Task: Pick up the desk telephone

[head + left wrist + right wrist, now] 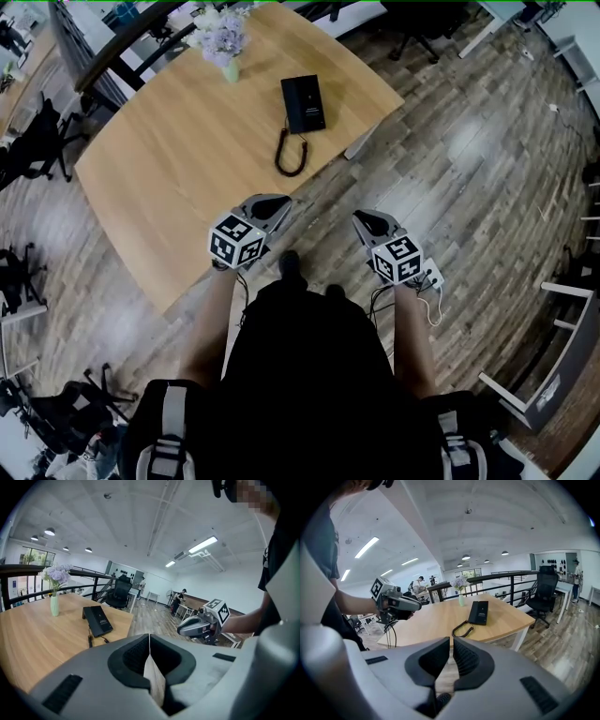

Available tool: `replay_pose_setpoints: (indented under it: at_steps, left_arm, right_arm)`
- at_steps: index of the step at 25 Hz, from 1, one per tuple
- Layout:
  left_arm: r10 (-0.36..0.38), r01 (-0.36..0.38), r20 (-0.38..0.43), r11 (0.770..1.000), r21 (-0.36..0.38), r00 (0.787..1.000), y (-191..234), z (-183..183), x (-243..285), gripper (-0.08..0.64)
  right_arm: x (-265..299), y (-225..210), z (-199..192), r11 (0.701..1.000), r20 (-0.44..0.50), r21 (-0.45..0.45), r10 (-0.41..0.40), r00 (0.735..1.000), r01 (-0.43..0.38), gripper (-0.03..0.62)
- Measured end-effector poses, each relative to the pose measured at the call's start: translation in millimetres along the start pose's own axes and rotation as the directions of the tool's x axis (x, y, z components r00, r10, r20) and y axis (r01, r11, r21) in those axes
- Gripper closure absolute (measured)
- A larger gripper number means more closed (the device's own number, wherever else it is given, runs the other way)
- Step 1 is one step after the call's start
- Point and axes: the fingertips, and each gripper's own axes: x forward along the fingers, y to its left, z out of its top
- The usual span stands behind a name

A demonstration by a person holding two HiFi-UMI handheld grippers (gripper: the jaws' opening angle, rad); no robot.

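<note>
Left hand-held gripper point(270, 204) and right hand-held gripper point(367, 221) side by side, jaws together, apparently empty, both angled downward.

You work in bright, even light from ceiling strip lamps point(202, 544). Glare sheens the wooden floor point(469, 141). Both gripper views bend hard toward dark, rounded corners, and your left tongs point(149, 641) look soft up close.

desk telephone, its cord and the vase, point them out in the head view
desk telephone point(303, 103), head view, middle of its black body
cord point(277, 155), head view, left bend of the loop
vase point(231, 70), head view, its green body
</note>
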Motion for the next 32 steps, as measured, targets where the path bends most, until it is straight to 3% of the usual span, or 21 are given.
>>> replay_pose_setpoints:
  at_steps: [19, 32]
  left_arm:
    - [-0.05, 0.05, -0.028, 0.999, 0.004, 0.998, 37.5, 0.8, 0.3, 0.538]
    - [0.036, -0.036, -0.014, 0.999, -0.025, 0.999, 54.3, 24.9, 28.7, 0.538]
  right_arm:
    - [24.8, -10.4, -1.2, 0.996, -0.006, 0.062, -0.069, 0.998, 0.069, 0.554]
    - [42.8, -65.3, 20.6, 0.999, -0.02, 0.033, 0.0, 1.0, 0.0, 0.554]
